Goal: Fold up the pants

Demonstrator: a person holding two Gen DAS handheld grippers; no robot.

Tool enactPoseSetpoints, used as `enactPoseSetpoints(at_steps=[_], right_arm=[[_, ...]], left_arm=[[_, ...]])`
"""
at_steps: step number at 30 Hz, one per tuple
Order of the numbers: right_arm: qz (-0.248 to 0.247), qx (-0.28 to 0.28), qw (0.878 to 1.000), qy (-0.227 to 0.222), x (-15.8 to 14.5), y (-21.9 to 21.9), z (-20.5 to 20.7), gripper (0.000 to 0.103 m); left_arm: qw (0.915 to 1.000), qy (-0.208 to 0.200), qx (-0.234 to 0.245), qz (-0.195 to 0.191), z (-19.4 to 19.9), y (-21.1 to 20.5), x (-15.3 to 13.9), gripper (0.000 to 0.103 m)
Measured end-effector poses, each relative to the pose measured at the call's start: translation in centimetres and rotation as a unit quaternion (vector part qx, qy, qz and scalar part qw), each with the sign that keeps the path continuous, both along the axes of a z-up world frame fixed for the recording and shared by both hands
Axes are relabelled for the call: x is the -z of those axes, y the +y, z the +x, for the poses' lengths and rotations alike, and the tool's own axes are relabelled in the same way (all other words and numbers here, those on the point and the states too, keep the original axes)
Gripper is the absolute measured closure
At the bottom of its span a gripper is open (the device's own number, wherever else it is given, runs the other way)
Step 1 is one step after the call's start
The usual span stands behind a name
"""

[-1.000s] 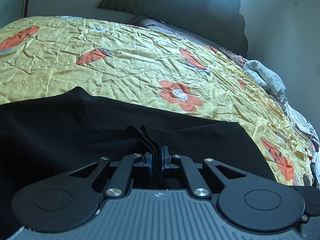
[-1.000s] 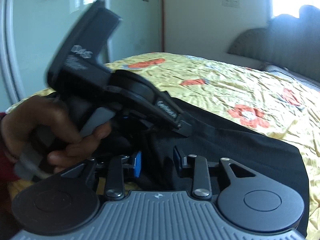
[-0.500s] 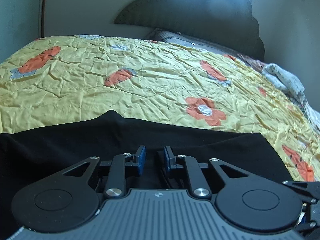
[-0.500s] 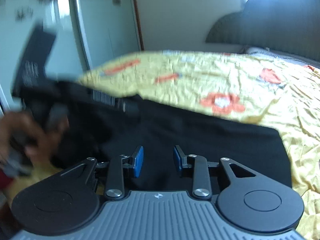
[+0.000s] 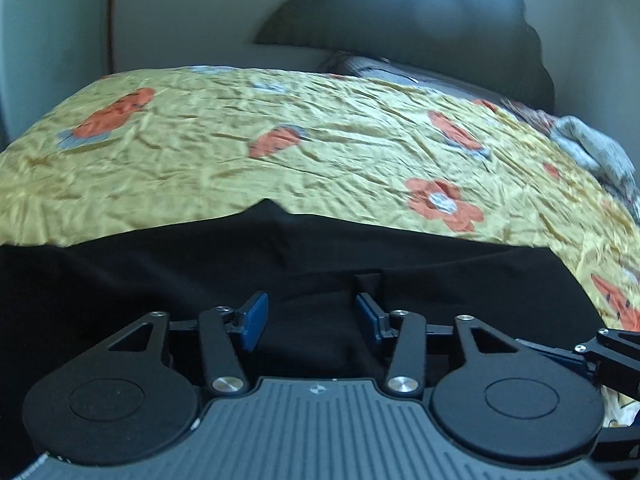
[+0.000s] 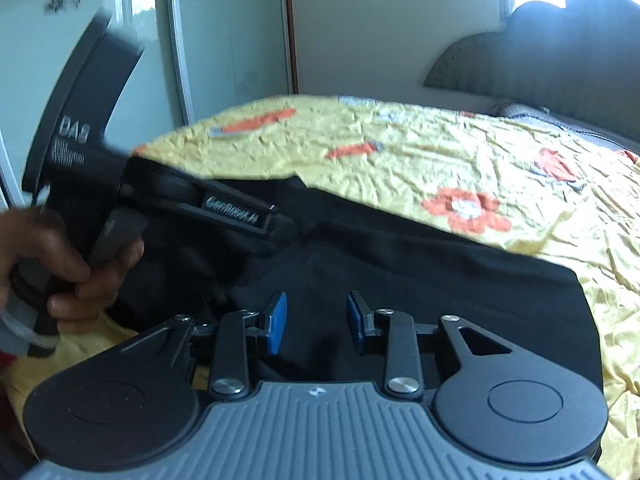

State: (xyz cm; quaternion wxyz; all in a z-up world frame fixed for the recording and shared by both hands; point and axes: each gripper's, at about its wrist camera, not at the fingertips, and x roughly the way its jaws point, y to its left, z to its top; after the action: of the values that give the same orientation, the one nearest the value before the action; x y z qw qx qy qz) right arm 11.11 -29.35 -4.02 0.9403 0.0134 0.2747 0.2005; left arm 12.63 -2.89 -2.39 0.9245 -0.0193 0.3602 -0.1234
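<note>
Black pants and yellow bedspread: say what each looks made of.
Black pants: likely a soft matte knit or cotton; no sheen, lies limp with gentle folds. Yellow bedspread: looks like thin satin-like synthetic; slight sheen and many sharp fine creases, printed orange flowers.

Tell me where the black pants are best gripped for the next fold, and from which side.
Judging from the pose, grip the black pants at the short right-hand edge, where layers lie stacked flat on the yellow bedspread. Come in low from the right so a finger slides under. Both the left gripper, jaws opening, and right gripper hold nothing.
</note>
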Motion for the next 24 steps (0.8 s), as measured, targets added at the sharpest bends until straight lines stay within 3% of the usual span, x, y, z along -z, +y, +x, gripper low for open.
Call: enactPoseSetpoints(at_steps=[2,6,10,13,17,21,24], right_arm=[[-0.002,-0.007,1.000,-0.005,-0.2,0.4,0.0,0.071],[-0.047,-0.010,0.999,0.018,0.2,1.6,0.6,0.071],[-0.009,-0.021,1.000,-0.015,-1.6,2.4,0.2,0.071],[-0.025,-0.064,0.997,-0.043,-2.9,5.4,0.0,0.071],[-0.063,-0.147,0.984,-0.079,-3.2,11.4,-1.0,0.071],[-0.112,-0.231,0.957,-0.138,-3.2,18.0,-3.4,0.071],[-0.145,-0.267,0.938,-0.167,-2.6,21.9,-4.8,0.071]], left_arm=[[0.9998,0.001,-0.016,-0.015,-0.6,1.9,-0.2,0.039],[0.9991,-0.003,-0.041,0.007,-1.9,4.7,-0.8,0.039],[0.9934,-0.034,-0.107,-0.023,-4.4,9.6,-3.1,0.037],[0.9829,-0.034,-0.169,-0.065,-5.9,13.9,-4.4,0.036],[0.9622,-0.015,-0.237,-0.133,-8.1,19.7,-5.1,0.036],[0.9406,0.019,-0.273,-0.200,-10.4,23.9,-4.5,0.036],[0.9313,0.034,-0.274,-0.237,-11.6,25.4,-3.7,0.035]])
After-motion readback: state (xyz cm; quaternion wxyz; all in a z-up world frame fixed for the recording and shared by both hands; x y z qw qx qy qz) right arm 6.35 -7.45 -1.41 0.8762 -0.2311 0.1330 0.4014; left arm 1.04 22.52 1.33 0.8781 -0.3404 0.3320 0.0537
